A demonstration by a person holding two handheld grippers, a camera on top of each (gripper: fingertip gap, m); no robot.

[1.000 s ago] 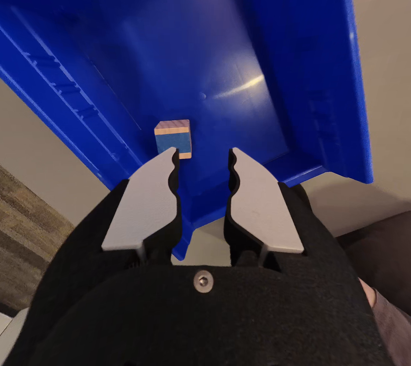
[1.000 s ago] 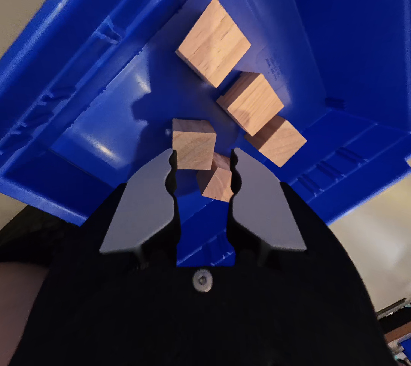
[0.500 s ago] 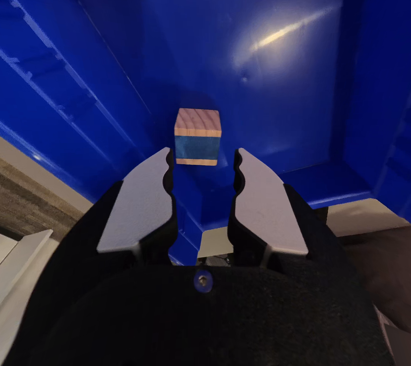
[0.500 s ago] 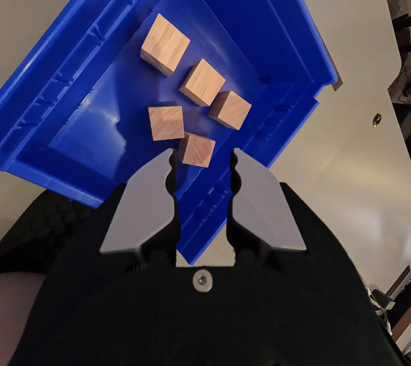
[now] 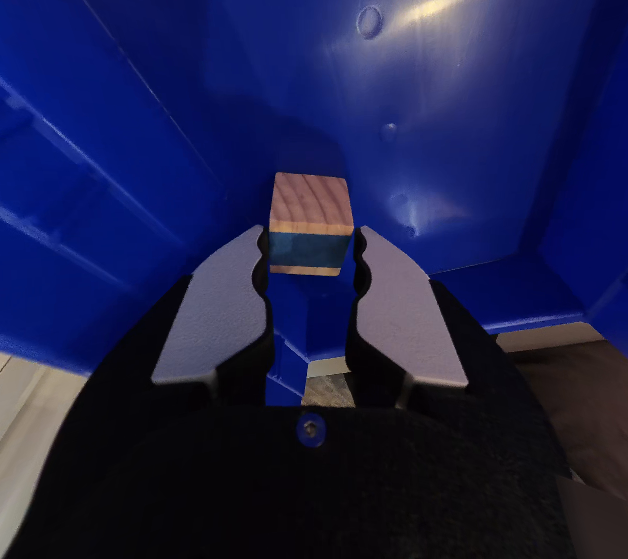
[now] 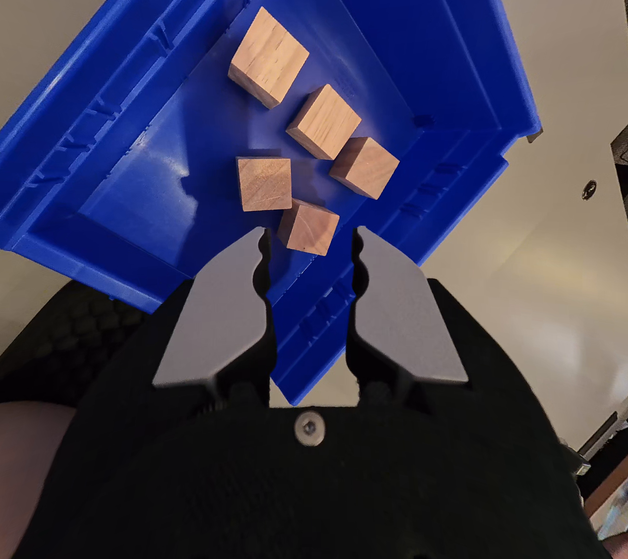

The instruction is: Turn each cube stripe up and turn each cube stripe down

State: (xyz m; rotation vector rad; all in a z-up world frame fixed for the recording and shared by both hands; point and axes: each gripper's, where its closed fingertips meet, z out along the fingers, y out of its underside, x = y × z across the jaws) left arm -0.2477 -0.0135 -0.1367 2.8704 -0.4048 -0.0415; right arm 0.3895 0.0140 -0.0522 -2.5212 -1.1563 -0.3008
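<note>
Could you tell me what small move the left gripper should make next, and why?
Probably ease the left gripper forward a little, then close. Its jaws are open and its tips are level with the near face of the striped cube, which lies centred between them in the blue bin with its stripe on the side.

Dim, wide-angle warp, glare streak on bin

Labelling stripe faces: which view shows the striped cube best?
Left wrist view. The striped cube sits centred in a blue bin between the left gripper's open jaws, its blue band on the near side. The right wrist view shows five plain wood cubes in a bin, no stripe visible.
</note>
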